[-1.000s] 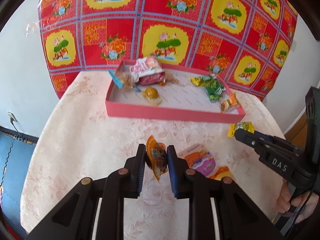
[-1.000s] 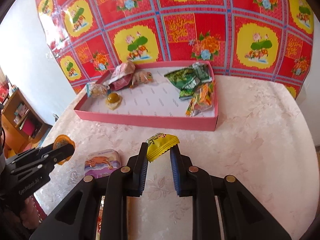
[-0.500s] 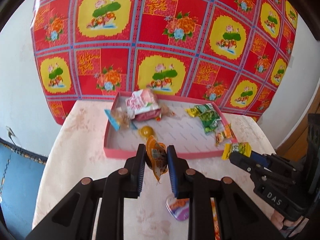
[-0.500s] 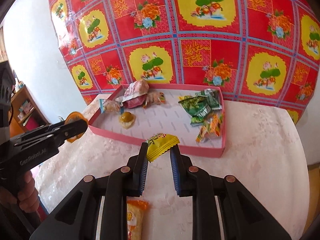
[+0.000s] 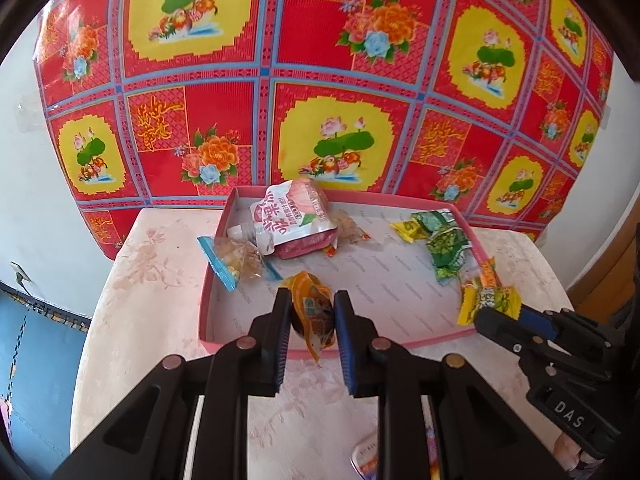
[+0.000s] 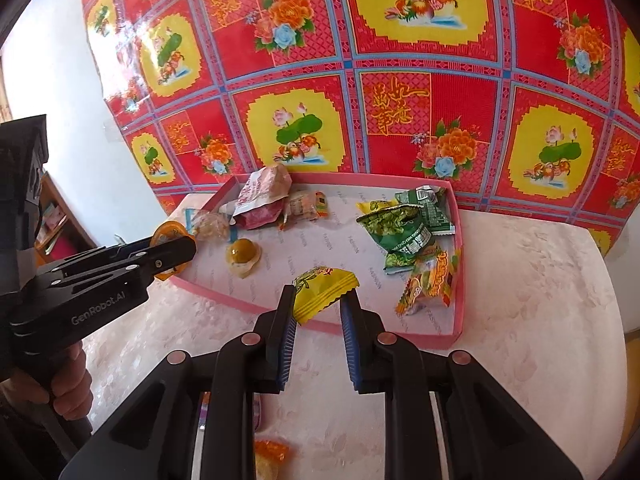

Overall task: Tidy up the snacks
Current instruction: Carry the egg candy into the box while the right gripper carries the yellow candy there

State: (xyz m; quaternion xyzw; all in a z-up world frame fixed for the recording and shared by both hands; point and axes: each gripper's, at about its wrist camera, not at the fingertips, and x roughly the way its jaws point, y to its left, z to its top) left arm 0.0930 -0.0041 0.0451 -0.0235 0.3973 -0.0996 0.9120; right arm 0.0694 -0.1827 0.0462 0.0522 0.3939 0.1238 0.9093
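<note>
The left gripper (image 5: 310,314) is clenching an orange snack packet (image 5: 313,312) between its fingers (image 5: 280,320), holding it above the near left part of the pink tray (image 5: 206,312). The right gripper (image 6: 318,308) is gripping a yellow candy wrapper (image 6: 324,288) at its lower edge, holding it over the tray's near wall (image 6: 352,326).

The tray is sitting on the pale floral tabletop (image 5: 144,280), against a red patterned cloth (image 5: 320,60) hanging behind it. Inside the tray, a pink-and-white pouch (image 5: 290,216) is leaning at the far left corner, with a clear bag with blue ends (image 5: 236,258) lying over the left wall beside it. A round yellow jelly cup (image 6: 243,254) is resting on the tray floor, left of centre. Green packets (image 6: 404,226) are lying bunched at the far right, and an orange-and-yellow packet (image 6: 430,284) is lying just in front of them along the right wall.

On the tabletop near the grippers, another orange packet (image 6: 270,456) is partly showing; its details cannot be made out.
</note>
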